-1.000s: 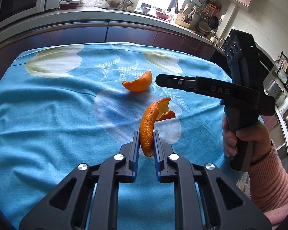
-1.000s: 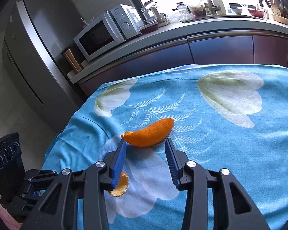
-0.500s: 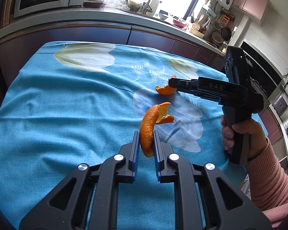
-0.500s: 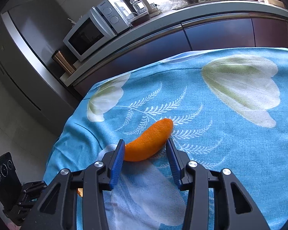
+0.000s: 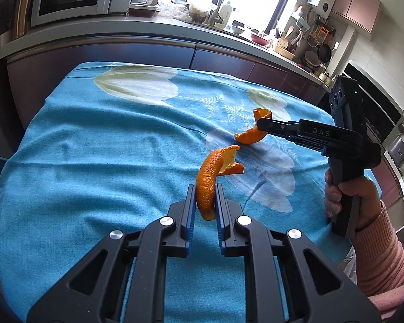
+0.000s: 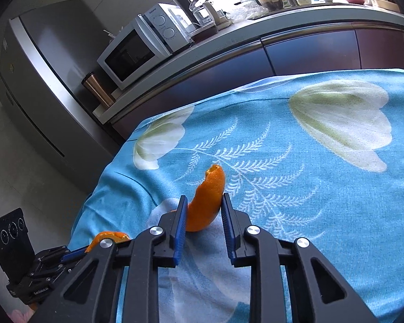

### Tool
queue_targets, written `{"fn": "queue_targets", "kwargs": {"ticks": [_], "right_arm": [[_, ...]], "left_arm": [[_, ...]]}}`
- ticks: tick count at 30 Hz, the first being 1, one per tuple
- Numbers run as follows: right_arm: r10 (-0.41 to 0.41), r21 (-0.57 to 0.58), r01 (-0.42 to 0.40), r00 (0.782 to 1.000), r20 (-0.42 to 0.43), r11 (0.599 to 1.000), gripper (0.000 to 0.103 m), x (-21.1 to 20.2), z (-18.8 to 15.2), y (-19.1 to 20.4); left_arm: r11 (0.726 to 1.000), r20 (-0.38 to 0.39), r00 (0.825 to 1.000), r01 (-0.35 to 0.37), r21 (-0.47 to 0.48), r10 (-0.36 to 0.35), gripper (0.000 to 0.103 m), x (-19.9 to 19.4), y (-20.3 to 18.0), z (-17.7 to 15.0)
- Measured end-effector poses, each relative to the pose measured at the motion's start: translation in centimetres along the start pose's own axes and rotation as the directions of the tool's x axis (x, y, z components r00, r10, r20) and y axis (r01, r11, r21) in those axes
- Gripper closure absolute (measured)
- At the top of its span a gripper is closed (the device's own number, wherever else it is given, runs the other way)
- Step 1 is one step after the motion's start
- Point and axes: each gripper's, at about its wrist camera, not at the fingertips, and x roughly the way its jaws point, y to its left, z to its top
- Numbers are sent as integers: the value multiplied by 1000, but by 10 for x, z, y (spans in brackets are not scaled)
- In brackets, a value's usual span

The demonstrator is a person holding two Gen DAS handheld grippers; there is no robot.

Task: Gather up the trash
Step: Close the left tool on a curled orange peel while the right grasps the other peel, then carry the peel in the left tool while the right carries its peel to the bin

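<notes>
The left gripper (image 5: 205, 202) is clamped on a long curl of orange peel (image 5: 211, 180), held clear above the blue flowered cloth (image 5: 94, 161). Beyond it, the right gripper (image 6: 204, 215) has just been closing its jaws around a second orange peel (image 6: 206, 202); both pads touch its sides, the piece tilted up off the cloth.
</notes>
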Motion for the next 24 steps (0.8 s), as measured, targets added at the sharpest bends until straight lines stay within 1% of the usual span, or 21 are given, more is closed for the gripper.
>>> {"fn": "queue_targets", "kwargs": {"ticks": [8,12,24], "right_arm": [[20,-50,-18,999,38,999,81,-21,-10,22],[46,-56,-43,998,50,997,81,-31,-16,31],[103,-70,-99,993,54,993,82,-42,-34,52]], "left_arm": [[1000,19,1000,-13,5,13,89,-9,2,0],[1000,30,999,-18,5,18,89,-16,1,-2],[999,52,998,-38,-6,38,89,-33,10,-8]]}}
